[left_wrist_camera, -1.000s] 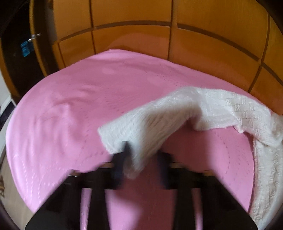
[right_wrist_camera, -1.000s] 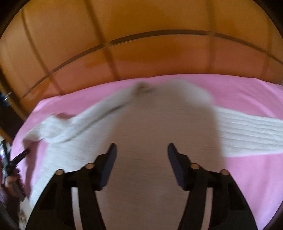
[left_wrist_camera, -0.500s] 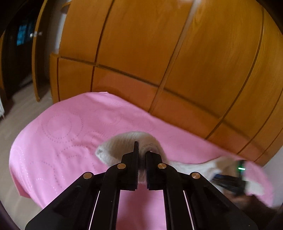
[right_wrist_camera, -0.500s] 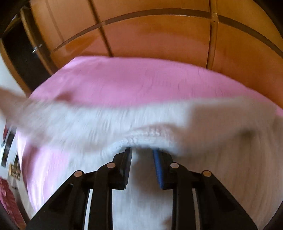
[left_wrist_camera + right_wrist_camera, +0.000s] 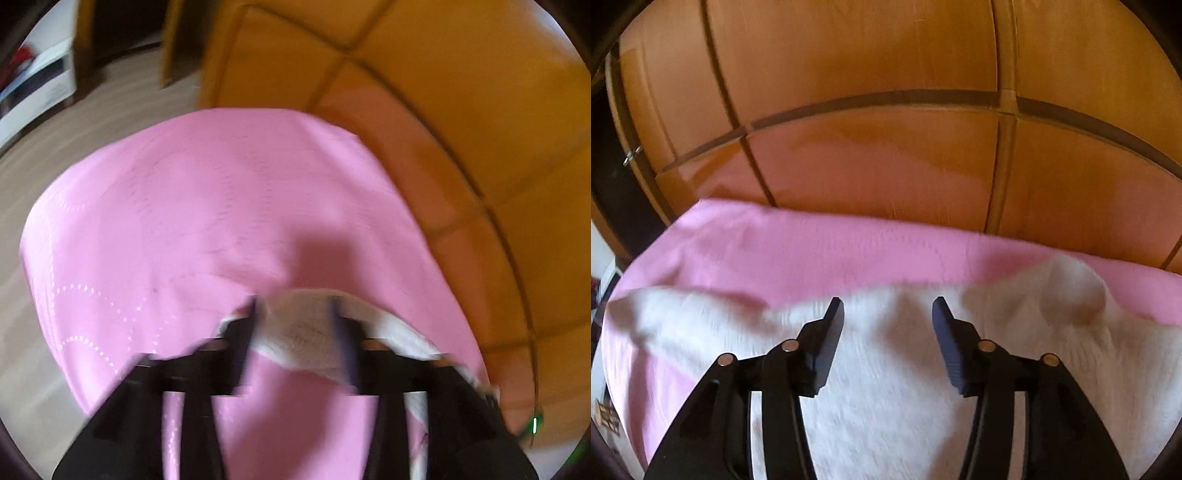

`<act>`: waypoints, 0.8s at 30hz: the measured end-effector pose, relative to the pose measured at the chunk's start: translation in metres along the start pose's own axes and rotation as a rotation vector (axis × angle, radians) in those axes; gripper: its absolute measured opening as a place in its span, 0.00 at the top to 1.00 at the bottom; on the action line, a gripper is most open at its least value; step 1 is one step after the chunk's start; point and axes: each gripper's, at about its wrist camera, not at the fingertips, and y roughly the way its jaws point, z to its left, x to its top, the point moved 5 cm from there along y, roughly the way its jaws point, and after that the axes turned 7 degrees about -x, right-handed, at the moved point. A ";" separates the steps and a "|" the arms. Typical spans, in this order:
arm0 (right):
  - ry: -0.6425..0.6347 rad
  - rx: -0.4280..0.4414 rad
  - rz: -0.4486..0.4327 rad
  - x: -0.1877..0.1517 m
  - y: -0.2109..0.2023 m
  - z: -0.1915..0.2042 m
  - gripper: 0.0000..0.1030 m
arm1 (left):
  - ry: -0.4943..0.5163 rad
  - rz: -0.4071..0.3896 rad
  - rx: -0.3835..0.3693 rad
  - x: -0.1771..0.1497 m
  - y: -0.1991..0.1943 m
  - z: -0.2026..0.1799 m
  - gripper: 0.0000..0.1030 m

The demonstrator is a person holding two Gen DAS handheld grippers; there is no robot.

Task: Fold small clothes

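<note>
A white knit garment lies spread on the pink bed sheet, with a raised fold at its far right. My right gripper hangs over its middle; the jaws are opening and pinch nothing. In the blurred left wrist view, one end of the garment sits between the fingers of my left gripper. Those jaws are also opening, and the pads stand apart from the cloth. The rest of the garment trails off to the right behind the left gripper's body.
Orange wooden wardrobe doors stand right behind the bed's far edge. In the left wrist view the sheet ends at a corner, with wooden floor and a white shelf unit beyond. A green light glows low right.
Both grippers were shut on the garment half a second ago and now stand open. The left view has swung toward the bed's corner. The garment has dropped flat under the right gripper.
</note>
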 end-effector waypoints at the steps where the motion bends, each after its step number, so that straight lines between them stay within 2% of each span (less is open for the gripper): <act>1: -0.006 0.004 0.008 -0.006 -0.001 0.000 0.51 | -0.010 -0.007 0.004 -0.001 0.004 0.005 0.34; 4: -0.029 0.015 0.054 -0.023 0.001 -0.001 0.51 | -0.024 0.007 0.018 -0.012 0.020 0.021 0.34; 8: -0.059 0.046 0.084 -0.032 0.001 0.010 0.51 | 0.066 0.018 0.122 -0.029 0.040 0.033 0.34; 10: -0.079 0.061 0.076 -0.030 -0.001 0.018 0.46 | 0.078 0.008 0.136 -0.033 0.046 0.037 0.34; 13: -0.157 0.049 0.058 -0.019 0.009 0.040 0.34 | 0.063 0.003 0.124 -0.035 0.059 0.046 0.34; 16: -0.215 -0.021 0.077 -0.011 0.033 0.050 0.28 | 0.059 -0.046 0.071 -0.033 0.060 0.042 0.34; 19: -0.204 -0.056 0.122 -0.013 0.055 0.046 0.27 | 0.066 -0.077 0.029 -0.028 0.064 0.036 0.35; 21: -0.196 -0.069 0.150 -0.016 0.067 0.045 0.21 | 0.089 -0.083 0.013 -0.027 0.070 0.032 0.61; 22: -0.190 -0.083 0.147 -0.017 0.070 0.043 0.16 | 0.102 -0.071 0.000 -0.026 0.073 0.030 0.88; 23: -0.180 -0.098 0.145 -0.018 0.071 0.040 0.14 | 0.111 -0.068 -0.003 -0.027 0.074 0.029 0.96; 24: -0.168 -0.104 0.147 -0.017 0.073 0.038 0.12 | 0.120 -0.086 -0.007 -0.024 0.074 0.029 0.96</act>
